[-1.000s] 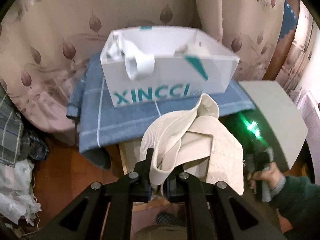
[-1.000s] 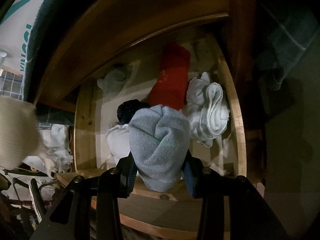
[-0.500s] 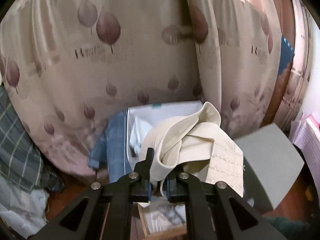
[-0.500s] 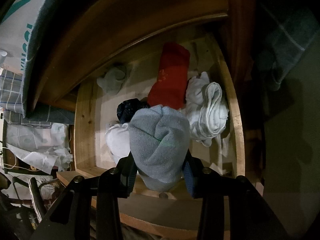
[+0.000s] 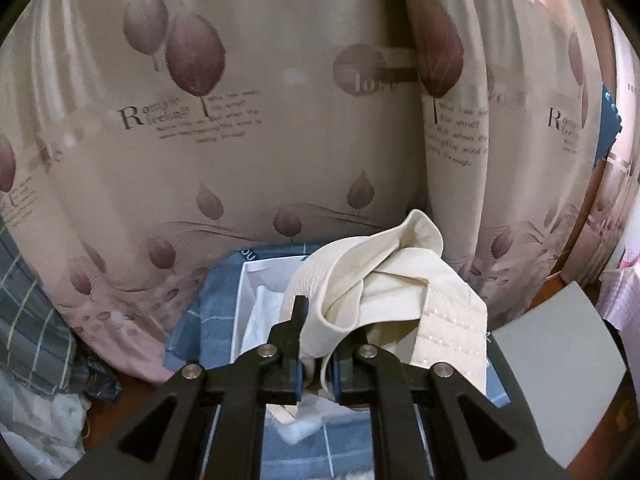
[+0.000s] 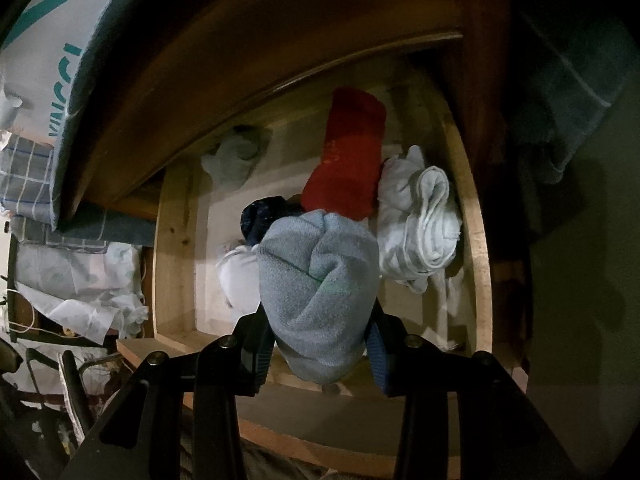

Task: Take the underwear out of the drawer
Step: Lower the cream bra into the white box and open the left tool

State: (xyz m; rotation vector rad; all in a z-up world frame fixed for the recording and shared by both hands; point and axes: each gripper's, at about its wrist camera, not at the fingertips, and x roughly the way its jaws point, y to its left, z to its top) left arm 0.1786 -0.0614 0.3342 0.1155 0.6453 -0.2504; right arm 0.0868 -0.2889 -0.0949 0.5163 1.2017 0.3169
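Cream underwear [image 5: 384, 292] hung from our left hand-held gripper [image 5: 316, 372], whose jaws were clamped together on a fold of it, above a white box [image 5: 250, 300] that sat on a blue checked cloth [image 5: 216, 312] before a leaf-printed curtain [image 5: 240, 140]. Our right hand-held gripper [image 6: 320, 332] was closed around a rolled grey garment [image 6: 320, 292], held over the open wooden drawer [image 6: 478, 248], where a red piece [image 6: 352, 160], a white bundle [image 6: 424, 224], a dark roll [image 6: 264, 220] and a small grey item [image 6: 234, 156] lay. We judged the left grip the weaker one: only a thin fold was pinched, most of the cloth drooped to the right, and a quick swing could let it slide free or miss the box. On the right, the bulky roll bulged past the pads, so it might unroll and drop back into the drawer, or catch on the wooden edge just above the drawer.
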